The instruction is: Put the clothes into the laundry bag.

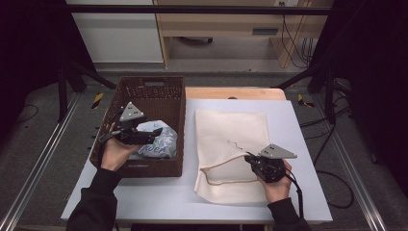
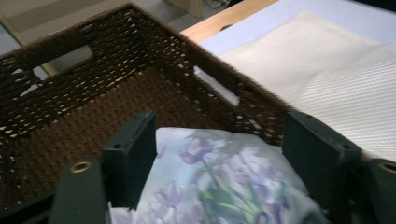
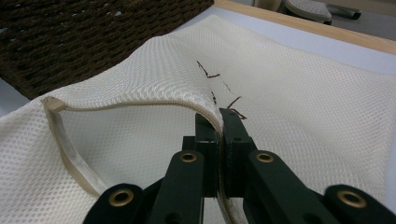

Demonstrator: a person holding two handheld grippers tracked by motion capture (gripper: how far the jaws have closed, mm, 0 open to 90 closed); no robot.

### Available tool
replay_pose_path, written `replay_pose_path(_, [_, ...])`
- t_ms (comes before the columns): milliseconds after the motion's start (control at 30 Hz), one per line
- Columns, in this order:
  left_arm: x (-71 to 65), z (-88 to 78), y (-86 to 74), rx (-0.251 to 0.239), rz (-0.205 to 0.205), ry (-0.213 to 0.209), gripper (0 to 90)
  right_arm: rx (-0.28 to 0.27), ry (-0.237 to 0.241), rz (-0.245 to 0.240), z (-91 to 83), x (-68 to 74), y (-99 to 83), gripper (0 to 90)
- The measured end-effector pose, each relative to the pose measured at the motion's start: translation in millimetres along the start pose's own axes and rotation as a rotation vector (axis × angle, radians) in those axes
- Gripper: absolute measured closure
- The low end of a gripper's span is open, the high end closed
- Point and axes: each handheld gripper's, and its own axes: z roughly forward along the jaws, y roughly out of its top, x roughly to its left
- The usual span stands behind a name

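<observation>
- My right gripper (image 1: 251, 159), near the table's (image 1: 298, 144) front right: jaws pinched tight on the zipper rim of the cream mesh bag (image 1: 231, 139), lifting the top layer so the mouth gapes.
- Bag lies flat mid-table, mouth toward the front edge.
- My left gripper (image 1: 156, 131), inside the brown wicker basket (image 1: 149, 86) at the left edge: jaws spread wide, either side of a floral cloth (image 1: 161, 144), pads not pressing it.
- Cloth sits in the basket's near right corner.

Grey carpet floor (image 1: 43, 144), wooden furniture (image 1: 216, 29) behind, black frame bars (image 1: 192, 9), dark sides, cables (image 1: 293, 43) at back right.
</observation>
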Motion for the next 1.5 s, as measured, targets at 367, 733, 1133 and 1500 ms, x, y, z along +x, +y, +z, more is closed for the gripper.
replay_pose_path(367, [14.6,49.5,-15.8,0.180,0.014,-0.029,18.1,0.009,0.002,-0.005,0.4,-0.2,-0.3,87.5])
replay_pose_path(733, [19.0,69.3,-36.9,0.345,-0.053,-0.081,9.5,0.016,0.003,0.001,-0.4,-1.9,-0.9,86.8])
replay_pose_path(1133, [13.7,86.8,-41.8,0.464,-0.065,-0.057,0.5,0.035,0.000,0.000,0.8,-1.7,-2.6,87.3])
replay_pose_path(1500, [22.2,92.6,-46.2,0.516,-0.209,-0.105,10.8,0.037,-0.004,0.000,1.4,-3.3,-3.6,87.1])
